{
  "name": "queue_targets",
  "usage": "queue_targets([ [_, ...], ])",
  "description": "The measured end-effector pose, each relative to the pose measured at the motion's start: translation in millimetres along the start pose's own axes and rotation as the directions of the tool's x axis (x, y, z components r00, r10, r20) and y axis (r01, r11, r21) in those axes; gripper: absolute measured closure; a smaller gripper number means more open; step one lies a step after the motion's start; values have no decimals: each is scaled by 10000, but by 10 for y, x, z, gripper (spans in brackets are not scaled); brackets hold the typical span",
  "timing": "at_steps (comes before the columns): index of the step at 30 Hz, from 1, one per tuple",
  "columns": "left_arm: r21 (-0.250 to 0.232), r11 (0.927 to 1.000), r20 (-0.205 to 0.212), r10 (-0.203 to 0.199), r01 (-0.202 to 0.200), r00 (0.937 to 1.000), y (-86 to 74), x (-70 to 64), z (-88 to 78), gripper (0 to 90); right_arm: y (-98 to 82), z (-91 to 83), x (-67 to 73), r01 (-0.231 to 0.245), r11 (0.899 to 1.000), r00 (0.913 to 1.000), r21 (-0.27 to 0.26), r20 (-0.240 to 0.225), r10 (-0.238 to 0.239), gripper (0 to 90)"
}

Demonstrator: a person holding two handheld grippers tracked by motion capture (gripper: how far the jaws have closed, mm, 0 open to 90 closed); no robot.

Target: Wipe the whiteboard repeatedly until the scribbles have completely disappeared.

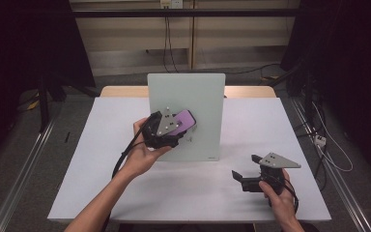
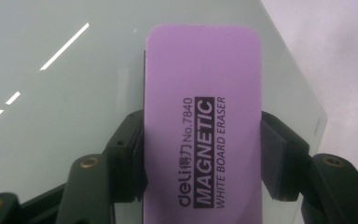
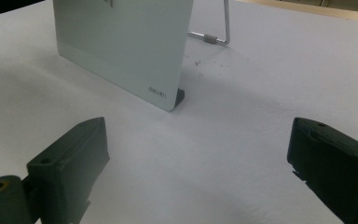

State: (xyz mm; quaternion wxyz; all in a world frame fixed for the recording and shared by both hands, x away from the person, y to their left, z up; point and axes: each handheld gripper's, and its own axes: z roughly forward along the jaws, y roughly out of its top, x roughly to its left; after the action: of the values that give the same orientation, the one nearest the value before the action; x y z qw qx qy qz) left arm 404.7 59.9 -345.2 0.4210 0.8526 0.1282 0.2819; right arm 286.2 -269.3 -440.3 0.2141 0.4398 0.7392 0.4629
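Note:
A purple magnetic whiteboard eraser (image 2: 203, 121) with black lettering lies flat against a pale glass whiteboard (image 1: 193, 99) that stands upright on the table. My left gripper (image 1: 174, 129) is shut on the eraser (image 1: 184, 121), its black pads pressing the two long sides. In the left gripper view the board (image 2: 65, 116) spreads behind the eraser. My right gripper (image 1: 244, 166) rests low at the table's front right, open, with nothing between its jaws. It faces the board's lower right corner (image 3: 161, 91).
The white tabletop (image 1: 251, 121) stretches around the board. A wire stand (image 3: 219, 35) props the board from behind. Dark curtains and floor rails flank the table. Cables hang at the wall behind.

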Motion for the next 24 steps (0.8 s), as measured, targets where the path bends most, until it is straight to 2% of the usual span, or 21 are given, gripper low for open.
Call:
queue_targets([
  [2,-49,10000,-46,-57,57,10000,10,-9,16,411,0,0,1,25,10000,10000,-4,-2,-25,49],
  [5,65,9999,-37,103,-103,9999,20,-62,50,412,0,1,-3,-7,10000,10000,12,-9,7,48],
  [7,408,9967,-173,716,-708,9973,30,-132,81,412,0,3,-2,31,10000,10000,1,14,-31,48],
  [11,939,9882,187,1195,-1208,9927,-18,-281,167,412,3,-7,14,64,10000,10000,-29,-11,-64,49],
  [16,1383,9798,907,1327,-1445,9870,-139,-491,297,412,-1,-7,3,45,10000,10000,-54,3,-45,49],
  [18,1583,9732,934,1533,-1667,9837,-170,-578,337,412,0,-5,5,53,10000,10000,-43,8,-53,49],
  [19,1738,9676,1050,1667,-1831,9804,-184,-603,351,412,0,-5,7,55,10000,10000,-46,-1,-55,49],
  [22,1711,9720,1281,1401,-1610,9818,-235,-641,379,412,0,-7,8,69,10000,10000,-42,-9,-69,49],
  [23,1725,9709,1311,1446,-1662,9808,-234,-629,374,412,0,-10,7,30,10000,10000,-57,-8,-30,49],
  [24,1710,9732,1353,1317,-1540,9820,-230,-619,373,412,-1,-12,4,17,10000,10000,-71,-9,-17,49],
])
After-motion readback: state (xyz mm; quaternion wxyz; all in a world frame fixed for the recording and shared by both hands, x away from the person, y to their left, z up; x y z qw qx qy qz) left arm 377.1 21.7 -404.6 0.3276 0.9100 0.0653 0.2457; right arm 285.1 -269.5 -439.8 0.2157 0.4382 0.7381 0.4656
